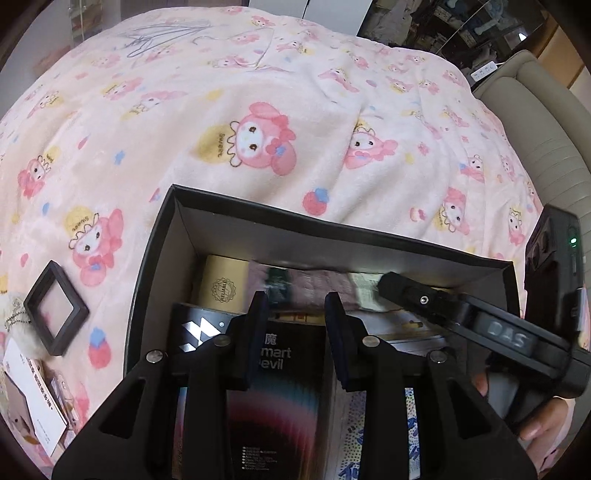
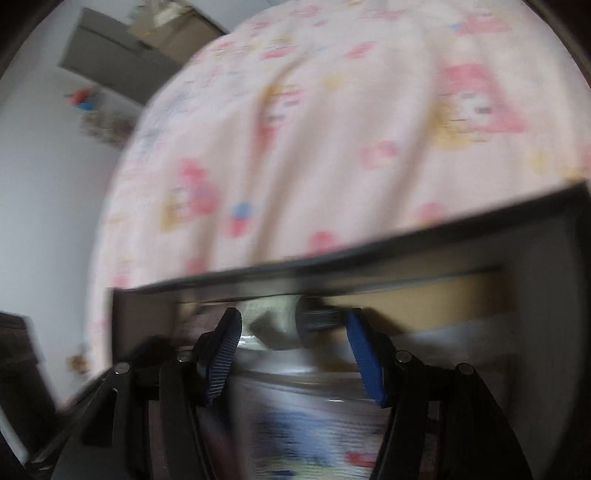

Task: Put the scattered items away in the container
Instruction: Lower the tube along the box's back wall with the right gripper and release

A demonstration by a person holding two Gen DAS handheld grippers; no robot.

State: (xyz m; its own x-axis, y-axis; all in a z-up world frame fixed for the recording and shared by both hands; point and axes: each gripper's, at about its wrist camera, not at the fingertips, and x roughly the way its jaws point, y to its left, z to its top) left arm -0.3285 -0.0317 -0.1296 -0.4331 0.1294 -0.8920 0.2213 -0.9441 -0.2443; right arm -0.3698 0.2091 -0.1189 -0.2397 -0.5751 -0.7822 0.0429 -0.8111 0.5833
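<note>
A black cardboard box (image 1: 166, 236) sits open on the pink cartoon blanket (image 1: 258, 92). It holds a black "Smart Devil" package (image 1: 280, 369), a cream carton (image 1: 221, 280), folded cloth and printed packs. My left gripper (image 1: 296, 306) hovers above the package, fingers apart with nothing between them. My right gripper (image 1: 391, 284) reaches into the box from the right, a hand behind it. In the blurred right wrist view, the right gripper (image 2: 293, 325) stands wide open over the box rim (image 2: 332, 258); its blue pads (image 2: 364, 354) press on nothing.
Left of the box lie a black square frame (image 1: 55, 306), a plush keychain (image 1: 11, 306) and a white card (image 1: 33, 387). Wire hangers (image 1: 162, 33) rest at the blanket's far side. A beige seat (image 1: 535, 129) stands to the right.
</note>
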